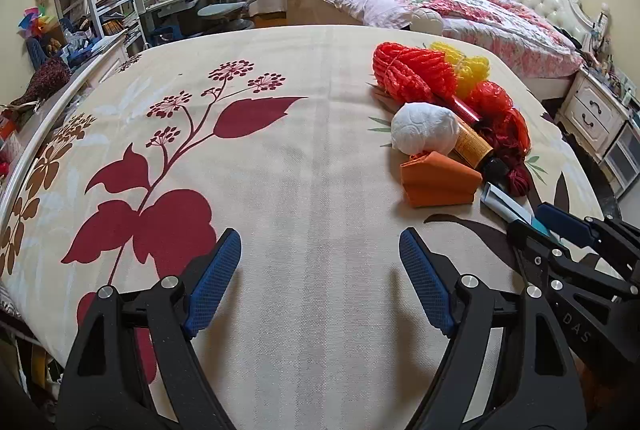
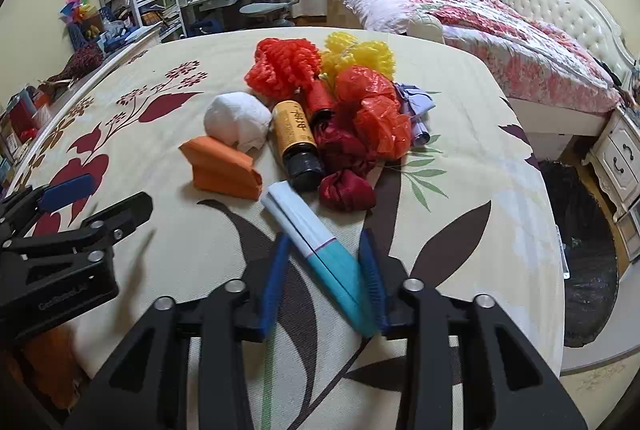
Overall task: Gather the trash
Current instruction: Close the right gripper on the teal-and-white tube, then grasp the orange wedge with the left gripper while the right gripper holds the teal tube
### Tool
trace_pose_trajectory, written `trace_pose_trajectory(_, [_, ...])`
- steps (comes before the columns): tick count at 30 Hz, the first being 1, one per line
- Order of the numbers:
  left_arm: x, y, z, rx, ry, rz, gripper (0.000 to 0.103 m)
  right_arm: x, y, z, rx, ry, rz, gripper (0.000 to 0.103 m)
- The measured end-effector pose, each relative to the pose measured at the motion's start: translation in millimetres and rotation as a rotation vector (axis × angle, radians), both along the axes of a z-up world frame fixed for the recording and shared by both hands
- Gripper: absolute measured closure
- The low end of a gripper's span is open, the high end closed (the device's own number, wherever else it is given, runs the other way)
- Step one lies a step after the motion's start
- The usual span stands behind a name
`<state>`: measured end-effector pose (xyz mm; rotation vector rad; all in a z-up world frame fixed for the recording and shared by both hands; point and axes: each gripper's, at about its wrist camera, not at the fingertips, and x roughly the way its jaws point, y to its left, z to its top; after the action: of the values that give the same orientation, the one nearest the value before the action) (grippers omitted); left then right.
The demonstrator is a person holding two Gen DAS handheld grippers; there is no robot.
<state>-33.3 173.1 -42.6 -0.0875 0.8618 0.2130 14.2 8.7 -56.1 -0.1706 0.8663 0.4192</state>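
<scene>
Now your right gripper [image 2: 326, 282] has the white-and-teal carton [image 2: 320, 250] between its jaws, one pad touching it, the other blurred. Your left gripper [image 1: 320, 282], stamped "DAS" in the left view, hangs spread over bare cloth [image 1: 280, 170]. Beyond it, the bottle [image 2: 294, 136] label has unreadable characters.

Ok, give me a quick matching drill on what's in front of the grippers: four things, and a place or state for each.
Things:
1. white paper wad
2. amber bottle
3. teal-and-white tube
4. left gripper

Places or states:
A. between the right gripper fingers
B. open over bare tablecloth
C. right beside the orange folded paper
D. on its side, black cap toward the right wrist camera

Pairs: 1-C, 2-D, 3-A, 4-B
</scene>
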Motion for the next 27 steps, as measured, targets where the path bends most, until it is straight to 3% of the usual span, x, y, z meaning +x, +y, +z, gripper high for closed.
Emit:
trace_pose_trajectory(5, [0.8,-5.7,-0.6,0.001,0.002,-0.012,0.023,-7.6,-3.3,-0.2,0.01,0.004,0.0,0.078])
trace_pose_trajectory(16, [3.7,-20.4,-3.6,-0.016,0.005,-0.048,0.023,-12.8,-43.4,-2.8,0.032,0.013,-0.12,0.079])
trace_pose_trajectory(27, [27.6,-41.8,-5.1,-0.025,0.007,-0.085,0.023,19.0,-69.2,-5.3,0.051,0.007,-0.234,0.079])
